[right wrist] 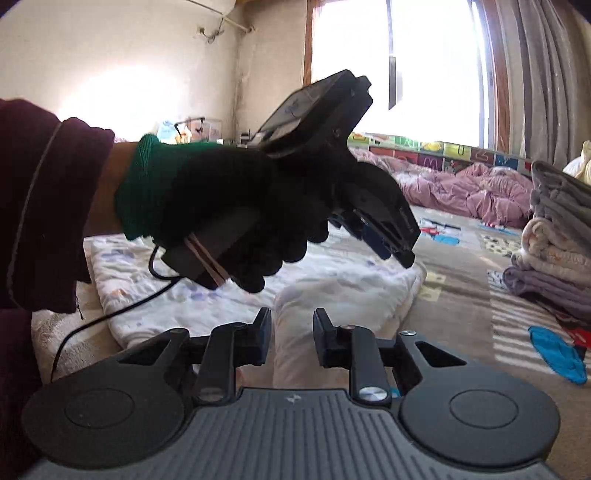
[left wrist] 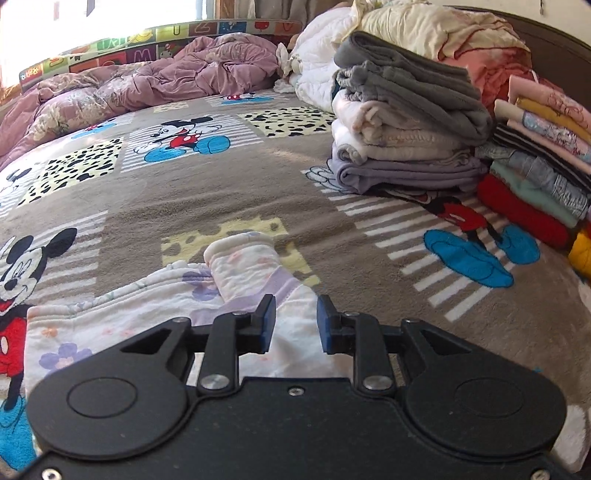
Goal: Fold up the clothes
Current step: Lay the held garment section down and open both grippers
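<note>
A white garment (left wrist: 155, 314) with purple and pink flowers lies spread on the cartoon-mouse bedspread (left wrist: 229, 184); one sleeve (left wrist: 243, 262) is folded over it. My left gripper (left wrist: 295, 324) hovers just above the garment's near edge, its blue pads apart with only flat cloth showing in the gap. In the right wrist view the same garment (right wrist: 332, 266) lies ahead, and a gloved hand (right wrist: 221, 218) holds the left gripper (right wrist: 400, 251) over it, pointing down. My right gripper (right wrist: 292, 334) stands low at a raised white fold (right wrist: 295, 314), jaws apart on either side of it.
A tall stack of folded grey, white and lilac clothes (left wrist: 406, 122) stands at the right, with a second colourful stack (left wrist: 535, 166) beside it. A crumpled pink quilt (left wrist: 147, 85) and heaped bedding (left wrist: 424, 26) fill the back. A black cable (right wrist: 110, 314) trails over the bed.
</note>
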`<move>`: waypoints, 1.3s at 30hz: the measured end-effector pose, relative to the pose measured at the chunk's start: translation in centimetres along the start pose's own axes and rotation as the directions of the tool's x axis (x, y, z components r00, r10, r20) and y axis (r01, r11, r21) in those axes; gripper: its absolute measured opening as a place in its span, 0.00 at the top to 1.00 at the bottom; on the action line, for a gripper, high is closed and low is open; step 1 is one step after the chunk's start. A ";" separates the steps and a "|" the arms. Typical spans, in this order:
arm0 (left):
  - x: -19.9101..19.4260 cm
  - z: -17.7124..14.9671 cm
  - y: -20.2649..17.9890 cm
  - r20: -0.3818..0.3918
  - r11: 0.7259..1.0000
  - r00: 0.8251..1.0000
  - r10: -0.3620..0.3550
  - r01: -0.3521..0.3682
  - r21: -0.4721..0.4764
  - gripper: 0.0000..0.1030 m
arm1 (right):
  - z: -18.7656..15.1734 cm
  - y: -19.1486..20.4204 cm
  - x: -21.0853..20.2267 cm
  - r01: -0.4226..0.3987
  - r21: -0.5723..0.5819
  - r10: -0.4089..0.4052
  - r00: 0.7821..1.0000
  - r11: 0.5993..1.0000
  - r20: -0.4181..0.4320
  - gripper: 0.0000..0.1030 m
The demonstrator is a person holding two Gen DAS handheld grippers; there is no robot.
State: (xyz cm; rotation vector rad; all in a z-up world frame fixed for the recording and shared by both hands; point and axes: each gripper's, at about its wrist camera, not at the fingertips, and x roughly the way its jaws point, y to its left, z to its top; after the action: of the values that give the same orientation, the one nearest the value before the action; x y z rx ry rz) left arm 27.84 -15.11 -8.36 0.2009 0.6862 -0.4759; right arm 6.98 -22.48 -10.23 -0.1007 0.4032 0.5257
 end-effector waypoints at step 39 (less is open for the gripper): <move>-24.2 -20.4 14.8 0.122 0.542 0.895 0.429 -0.148 -0.827 0.48 | -1.2 2.1 -5.0 0.065 0.042 -0.069 0.993 0.997 0.096 0.66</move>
State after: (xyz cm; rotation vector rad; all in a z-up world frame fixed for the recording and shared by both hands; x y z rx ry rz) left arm 7.35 13.19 -7.77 -0.6251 0.4764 0.1771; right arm 1.56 -23.26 -9.30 -0.0506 0.3140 0.4545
